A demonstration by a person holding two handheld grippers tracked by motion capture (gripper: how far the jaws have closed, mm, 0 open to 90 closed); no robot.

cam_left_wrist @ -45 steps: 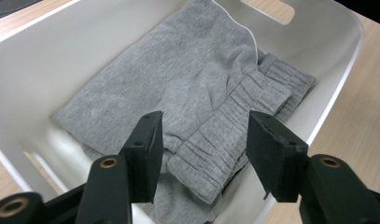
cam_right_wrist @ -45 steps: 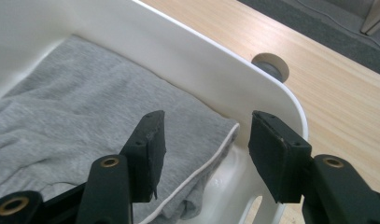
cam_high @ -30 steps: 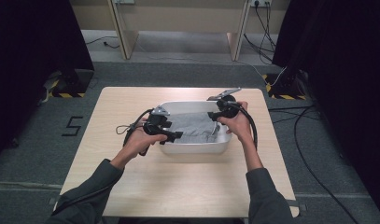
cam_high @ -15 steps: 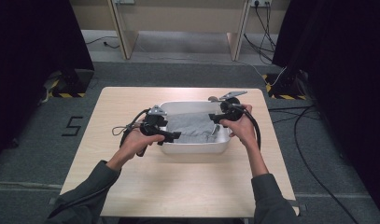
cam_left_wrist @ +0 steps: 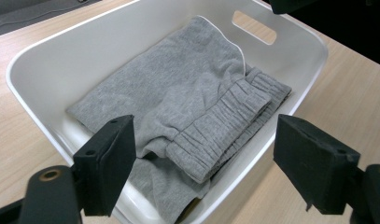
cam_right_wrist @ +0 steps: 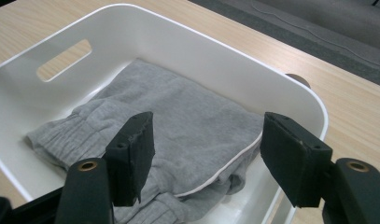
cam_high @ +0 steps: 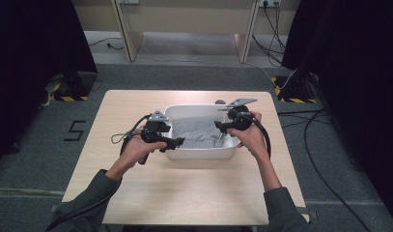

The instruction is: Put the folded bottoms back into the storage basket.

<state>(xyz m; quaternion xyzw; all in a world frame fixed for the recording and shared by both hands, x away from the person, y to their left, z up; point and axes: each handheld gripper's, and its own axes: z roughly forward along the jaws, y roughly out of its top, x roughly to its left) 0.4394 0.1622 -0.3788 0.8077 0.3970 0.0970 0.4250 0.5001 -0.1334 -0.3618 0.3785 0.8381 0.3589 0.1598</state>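
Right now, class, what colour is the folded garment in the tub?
Grey, with thin white piping; the soft folded garment shows best in the left gripper view.

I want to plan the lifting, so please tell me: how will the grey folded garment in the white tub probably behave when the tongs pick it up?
The garment is soft knit lying in loose folds, so it will likely droop and unfold. It looks thin, so probably light. Its thick gathered waistband should give a less slippery hold. The tub may shift if the cloth drags.
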